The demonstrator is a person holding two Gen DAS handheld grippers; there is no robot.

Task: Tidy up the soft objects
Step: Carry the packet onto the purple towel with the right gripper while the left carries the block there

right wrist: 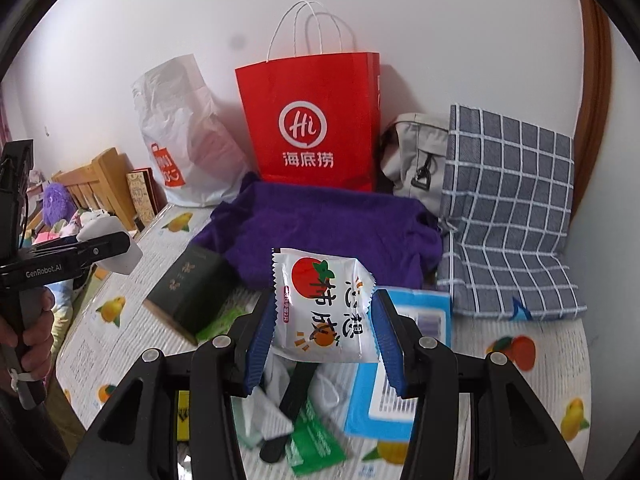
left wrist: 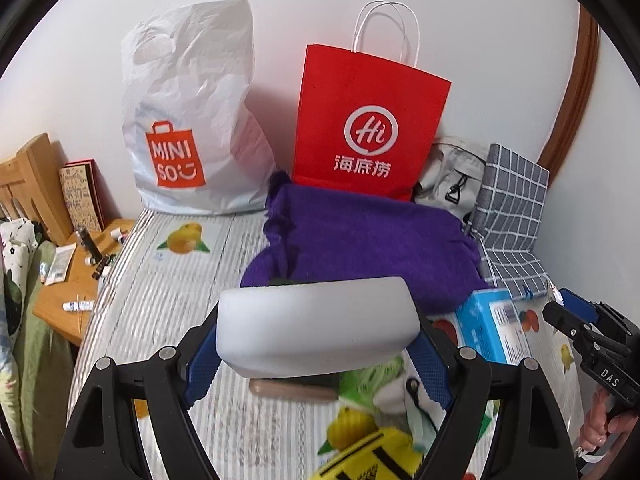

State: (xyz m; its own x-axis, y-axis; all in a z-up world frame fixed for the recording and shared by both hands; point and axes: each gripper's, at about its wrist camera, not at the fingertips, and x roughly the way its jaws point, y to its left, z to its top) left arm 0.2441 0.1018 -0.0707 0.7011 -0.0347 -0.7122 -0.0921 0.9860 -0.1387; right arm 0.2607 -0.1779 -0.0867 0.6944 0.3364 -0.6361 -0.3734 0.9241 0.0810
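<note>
White foam block (left wrist: pixel 316 324) and snack packet (right wrist: pixel 324 308) held aloft.

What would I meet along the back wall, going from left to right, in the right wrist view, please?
White plastic bag → red paper bag → grey bag → checked cushion.

"MINISO" on white plastic bag (left wrist: pixel 188 128), "Hi 海底捞" on red paper bag (left wrist: pixel 370 128), "GenRobot.AI" on left tongs (right wrist: pixel 120 250)
</note>
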